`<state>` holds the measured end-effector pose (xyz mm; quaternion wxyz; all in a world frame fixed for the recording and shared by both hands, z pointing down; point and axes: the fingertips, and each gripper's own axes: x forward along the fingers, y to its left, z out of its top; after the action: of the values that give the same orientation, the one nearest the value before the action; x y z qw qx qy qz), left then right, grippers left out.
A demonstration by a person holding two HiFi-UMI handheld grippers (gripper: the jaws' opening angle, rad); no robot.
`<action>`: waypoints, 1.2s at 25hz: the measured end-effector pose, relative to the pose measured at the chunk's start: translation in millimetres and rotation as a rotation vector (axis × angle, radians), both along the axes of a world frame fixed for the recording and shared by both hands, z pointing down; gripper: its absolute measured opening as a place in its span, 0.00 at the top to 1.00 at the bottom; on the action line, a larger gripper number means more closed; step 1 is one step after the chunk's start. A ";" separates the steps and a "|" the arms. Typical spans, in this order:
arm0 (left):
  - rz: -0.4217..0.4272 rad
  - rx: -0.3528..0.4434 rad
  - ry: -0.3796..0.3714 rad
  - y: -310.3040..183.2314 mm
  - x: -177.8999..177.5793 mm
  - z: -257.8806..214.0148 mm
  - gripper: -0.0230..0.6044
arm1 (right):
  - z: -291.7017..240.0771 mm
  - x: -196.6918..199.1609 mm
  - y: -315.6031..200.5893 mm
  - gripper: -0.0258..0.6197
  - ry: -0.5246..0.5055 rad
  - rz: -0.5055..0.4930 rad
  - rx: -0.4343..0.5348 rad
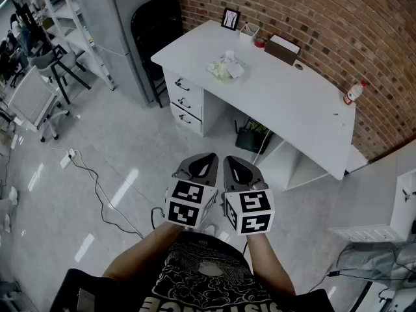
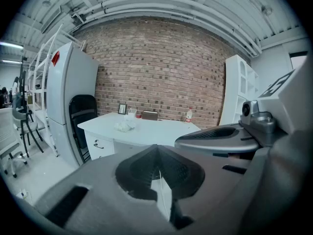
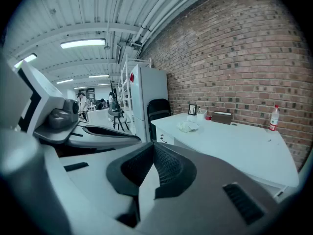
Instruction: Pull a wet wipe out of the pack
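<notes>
Evidently nothing is begun: the left gripper [image 1: 209, 160] and right gripper [image 1: 231, 162] are held side by side, jaws together on nothing. A whitish bundle [image 1: 225, 67], presumably the wipe pack, lies on the white desk [image 1: 305, 109], well apart. An approach is needed first.

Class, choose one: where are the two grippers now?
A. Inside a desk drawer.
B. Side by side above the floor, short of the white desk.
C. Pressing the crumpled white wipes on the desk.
B: the left gripper and right gripper hang together over the floor, the white desk ahead.
</notes>
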<state>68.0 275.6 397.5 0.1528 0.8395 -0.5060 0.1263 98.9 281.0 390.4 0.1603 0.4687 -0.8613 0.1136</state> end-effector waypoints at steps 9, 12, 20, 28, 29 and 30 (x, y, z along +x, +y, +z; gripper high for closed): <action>-0.017 -0.008 -0.004 -4.3 12.3 6.8 0.95 | 5.8 9.2 -4.2 0.93 -0.026 -0.031 -0.008; -0.024 -0.012 -0.003 -9.1 11.6 10.1 0.95 | 10.6 8.7 -8.3 0.93 -0.025 -0.040 -0.018; -0.026 -0.019 0.001 -39.7 6.6 18.3 0.95 | 17.2 4.7 -37.5 0.93 -0.014 -0.048 -0.018; -0.002 -0.022 0.003 -94.6 -5.5 17.0 0.95 | 11.7 -7.5 -90.3 0.93 -0.015 -0.036 -0.010; 0.002 -0.023 0.000 -102.4 -6.9 17.5 0.95 | 11.9 -9.4 -97.6 0.93 -0.017 -0.037 -0.013; 0.006 -0.025 -0.001 -110.0 -8.3 17.9 0.95 | 12.3 -11.4 -104.7 0.93 -0.019 -0.038 -0.014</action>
<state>59.8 165.6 415.4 0.1626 0.8390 -0.5019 0.1334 87.5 176.2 402.7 0.1576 0.4501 -0.8706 0.1211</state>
